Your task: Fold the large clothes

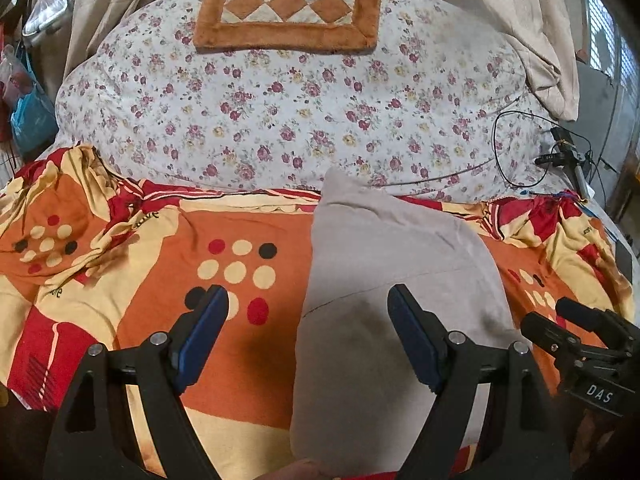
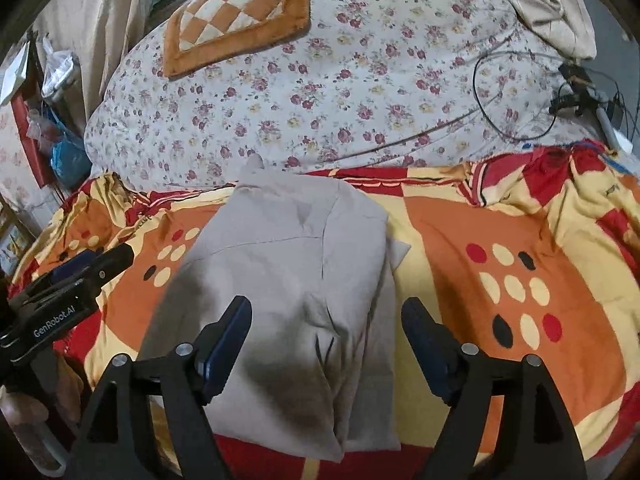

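A grey garment (image 1: 380,248) (image 2: 288,240) lies folded into a long narrow stack on the orange, red and cream patterned sheet (image 1: 248,216) (image 2: 460,240). My left gripper (image 1: 308,296) hangs open above the stack's left edge, one blue-padded finger over the sheet and the other over the grey cloth, with nothing between them. My right gripper (image 2: 327,306) is open above the near part of the garment, pads apart and clear of the cloth. Each gripper shows at the edge of the other's view: the right gripper (image 1: 580,332) and the left gripper (image 2: 80,276).
Behind the sheet lies a floral quilt (image 1: 280,112) with a brown checked cushion (image 1: 286,12) on it. A black cable and small device (image 1: 560,152) lie at the right edge. Beige cloth (image 1: 540,40) hangs at the far right, plastic bags (image 1: 28,112) at the left.
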